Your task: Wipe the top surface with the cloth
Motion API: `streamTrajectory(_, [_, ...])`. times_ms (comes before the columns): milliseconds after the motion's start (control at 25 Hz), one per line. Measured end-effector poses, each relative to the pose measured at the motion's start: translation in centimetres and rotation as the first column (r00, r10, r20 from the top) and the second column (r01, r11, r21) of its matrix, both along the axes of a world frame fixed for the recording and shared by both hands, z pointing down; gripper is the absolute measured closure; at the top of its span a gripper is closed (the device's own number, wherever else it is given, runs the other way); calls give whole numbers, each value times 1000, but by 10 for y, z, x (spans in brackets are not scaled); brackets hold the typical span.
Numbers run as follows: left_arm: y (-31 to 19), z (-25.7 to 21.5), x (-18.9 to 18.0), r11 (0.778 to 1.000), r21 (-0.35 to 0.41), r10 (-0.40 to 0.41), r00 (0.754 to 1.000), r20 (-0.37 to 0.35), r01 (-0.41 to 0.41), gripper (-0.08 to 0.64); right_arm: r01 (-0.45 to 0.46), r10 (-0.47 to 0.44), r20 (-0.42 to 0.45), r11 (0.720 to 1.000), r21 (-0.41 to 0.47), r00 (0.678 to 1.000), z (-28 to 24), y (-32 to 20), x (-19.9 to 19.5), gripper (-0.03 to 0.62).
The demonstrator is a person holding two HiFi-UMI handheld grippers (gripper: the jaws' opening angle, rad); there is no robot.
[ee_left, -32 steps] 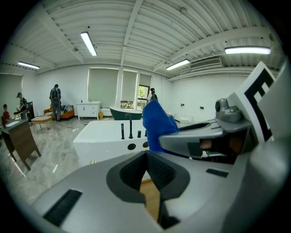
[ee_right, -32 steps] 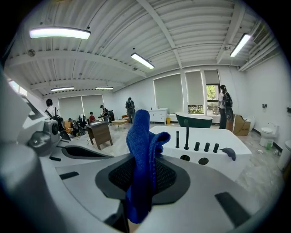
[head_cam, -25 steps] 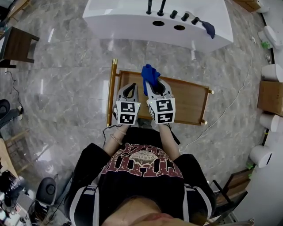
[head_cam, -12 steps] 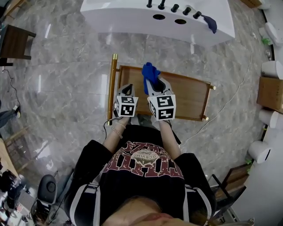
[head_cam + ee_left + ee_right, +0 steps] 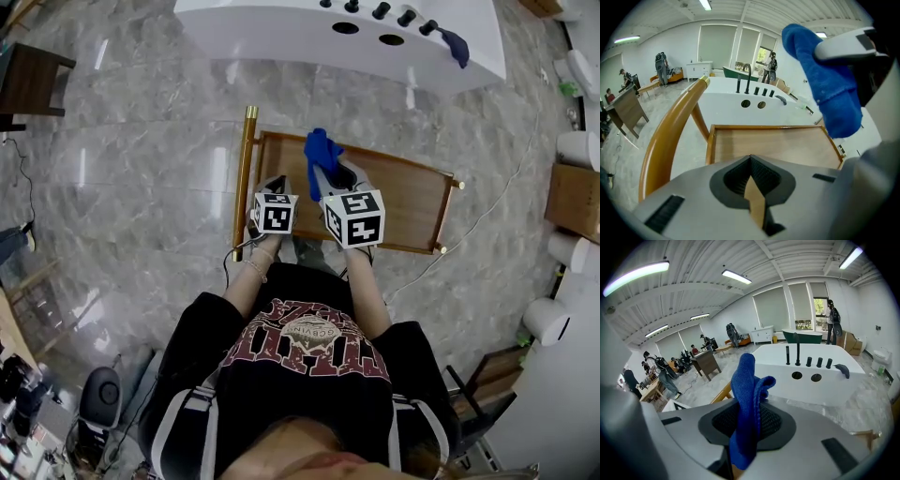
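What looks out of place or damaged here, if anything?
Nothing stands out. The brown wooden tray top looks bare and unmarked, and the blue terry cloth is pinched in the right hand-held gripper above it.

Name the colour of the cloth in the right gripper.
Blue cloth, best seen in the right gripper view.

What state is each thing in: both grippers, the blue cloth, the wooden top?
Left gripper: shut, empty.
Right gripper: shut on the blue cloth.
Blue cloth: bunched, held up off the surface.
Wooden top: bare, nothing lying on it.
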State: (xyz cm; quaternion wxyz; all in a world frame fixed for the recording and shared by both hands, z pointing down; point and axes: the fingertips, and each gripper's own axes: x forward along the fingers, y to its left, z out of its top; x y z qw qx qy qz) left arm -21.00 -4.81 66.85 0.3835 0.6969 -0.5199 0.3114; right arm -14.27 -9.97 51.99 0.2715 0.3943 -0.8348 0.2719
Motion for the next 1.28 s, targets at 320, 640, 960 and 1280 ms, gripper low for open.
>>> streamTrajectory(320, [14, 31, -9, 996, -88, 15, 1000, 8, -14, 511, 144, -144, -29, 990, -4, 989, -32, 14, 4, 500])
streamTrajectory(640, [20, 44, -12, 993, -119, 17, 1000, 24, -14, 511, 72, -72, -34, 997, 21, 997, -2, -14, -12, 500])
streamTrajectory(960, [21, 53, -22, 987, -154, -44, 999, -6, 43, 511, 97, -100, -42, 992, -76, 994, 84, -15, -69, 500])
streamTrajectory(1280, [29, 67, -19, 980, -185, -75, 997, -23, 70, 511, 111, -116, -26, 982, -151, 993, 136, -23, -92, 500])
